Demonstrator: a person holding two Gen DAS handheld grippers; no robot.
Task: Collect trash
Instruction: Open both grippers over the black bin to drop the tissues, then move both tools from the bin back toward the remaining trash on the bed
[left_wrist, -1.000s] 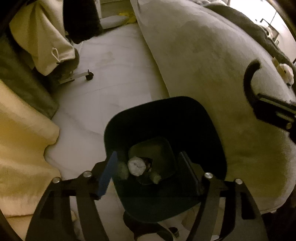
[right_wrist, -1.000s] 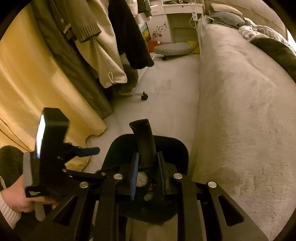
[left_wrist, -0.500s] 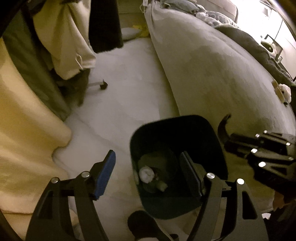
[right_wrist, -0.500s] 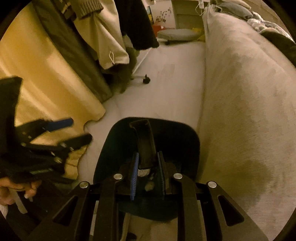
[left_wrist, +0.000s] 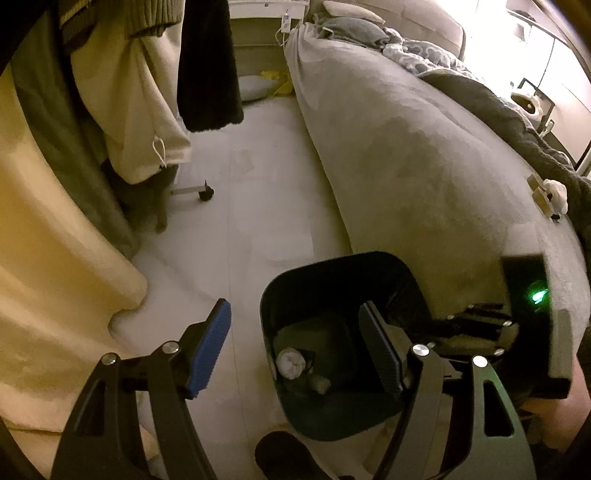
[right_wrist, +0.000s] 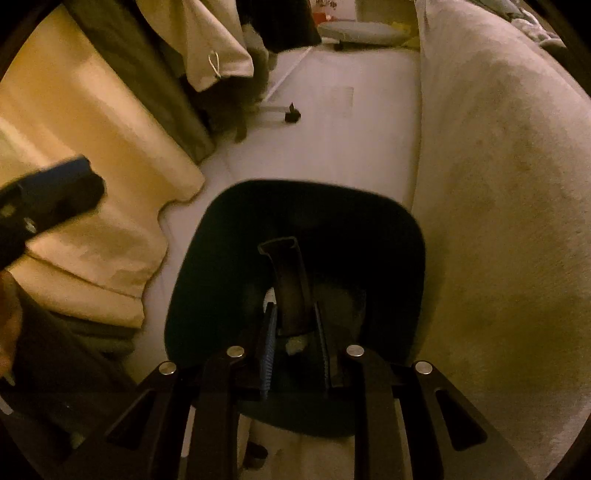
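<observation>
A black trash bin (left_wrist: 332, 260) stands on the pale floor beside the bed, with a crumpled white wad (left_wrist: 290, 363) and other scraps at its bottom. My left gripper (left_wrist: 295, 347) hangs open over the bin's left rim, nothing between its fingers; its blue pad (left_wrist: 208, 350) is over bare floor. My right gripper (right_wrist: 293, 332) is shut on a dark curved strip (right_wrist: 286, 280), whose free end reaches out over the mouth of the bin (right_wrist: 229, 206). A white tissue lump (left_wrist: 556, 190) lies on the bed's far edge.
The grey bed (left_wrist: 406, 166) runs along the right. A yellow curtain (left_wrist: 55, 258) and hanging clothes (left_wrist: 147, 110) crowd the left, with a rack caster (left_wrist: 205, 194) on the floor. A dark shoe tip (left_wrist: 284, 458) shows at the bottom edge.
My left gripper has risen and drawn back to the left, so the bin sits under its right finger. My right gripper has sunk toward the bin's mouth with the strip.
</observation>
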